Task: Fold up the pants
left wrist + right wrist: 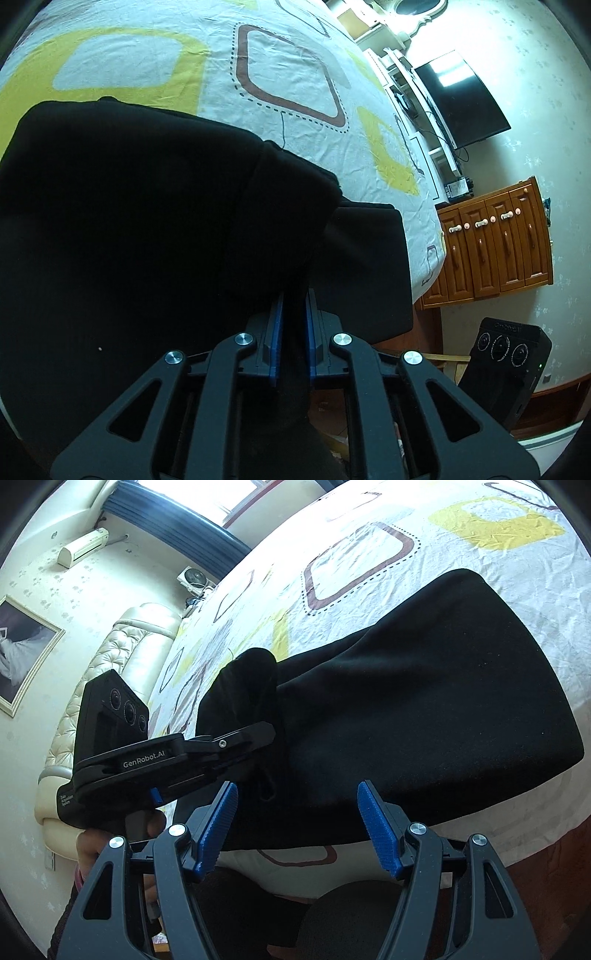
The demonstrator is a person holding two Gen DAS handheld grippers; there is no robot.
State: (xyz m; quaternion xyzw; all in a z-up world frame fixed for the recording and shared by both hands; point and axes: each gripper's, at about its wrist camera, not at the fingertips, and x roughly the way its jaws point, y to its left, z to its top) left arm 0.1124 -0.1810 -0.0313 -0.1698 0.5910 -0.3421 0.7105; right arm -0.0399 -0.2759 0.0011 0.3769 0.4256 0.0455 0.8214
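Observation:
Black pants (129, 221) lie on a patterned bed sheet (258, 55), partly folded, near the bed's front edge. My left gripper (294, 295) is shut on a bunched fold of the pants and lifts it off the bed. In the right wrist view the pants (424, 686) spread across the sheet (480, 546). The left gripper (258, 734) shows there gripping a raised lump of black cloth. My right gripper (297, 794) is open and empty, its blue pads (218, 823) just above the pants' near edge.
A wooden cabinet (495, 247) and a dark TV (461, 99) stand beyond the bed's right edge. A padded headboard (107, 672) and a wall air conditioner (83, 546) are at the left in the right wrist view. The bed's front edge (332, 871) is close below.

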